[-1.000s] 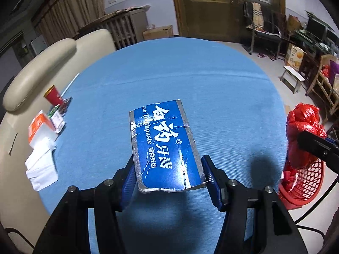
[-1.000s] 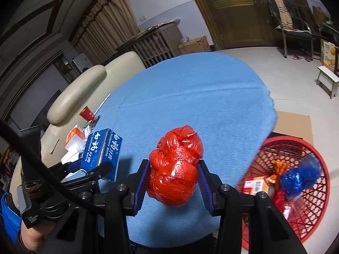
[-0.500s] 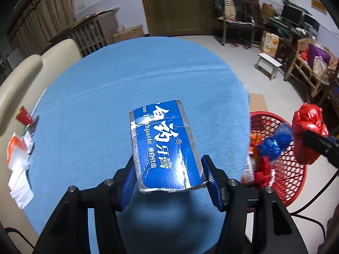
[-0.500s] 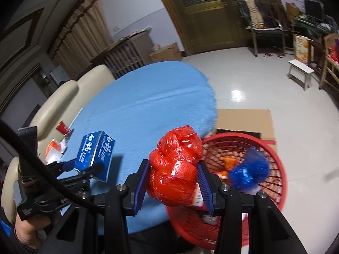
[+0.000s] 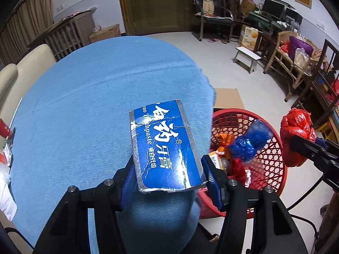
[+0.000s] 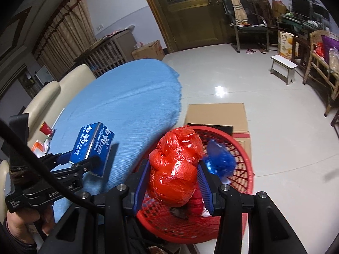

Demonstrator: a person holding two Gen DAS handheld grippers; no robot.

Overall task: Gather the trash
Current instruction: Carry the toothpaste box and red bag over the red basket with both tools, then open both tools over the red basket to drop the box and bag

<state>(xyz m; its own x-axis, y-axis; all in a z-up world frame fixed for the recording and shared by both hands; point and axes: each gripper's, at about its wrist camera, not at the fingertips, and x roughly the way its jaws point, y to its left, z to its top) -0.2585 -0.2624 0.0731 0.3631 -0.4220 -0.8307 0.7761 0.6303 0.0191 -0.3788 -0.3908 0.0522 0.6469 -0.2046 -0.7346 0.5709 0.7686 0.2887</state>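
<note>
My left gripper point(image 5: 168, 174) is shut on a blue toothpaste box point(image 5: 164, 146), held above the right edge of the blue-clothed table point(image 5: 95, 97); the same box point(image 6: 93, 141) shows in the right wrist view. My right gripper point(image 6: 174, 180) is shut on a crumpled red plastic bag point(image 6: 174, 169), hanging over the red mesh basket point(image 6: 243, 158) on the floor. In the left wrist view that red bag point(image 5: 296, 137) floats at the right, above the basket point(image 5: 273, 148). Inside the basket lie a blue bag point(image 5: 250, 141), an orange wrapper and other trash.
More litter, a red paper cup point(image 6: 45, 128) and white tissues point(image 5: 6, 199), lies on the cream sofa to the table's left. Flat cardboard point(image 6: 216, 116) lies on the floor behind the basket. A small white stool point(image 6: 284, 67) and chairs stand farther off.
Both grippers have swung right, away from the table's middle. The red bag now hangs over the basket, and the toothpaste box has reached the table's right edge. Neither grip has changed.
</note>
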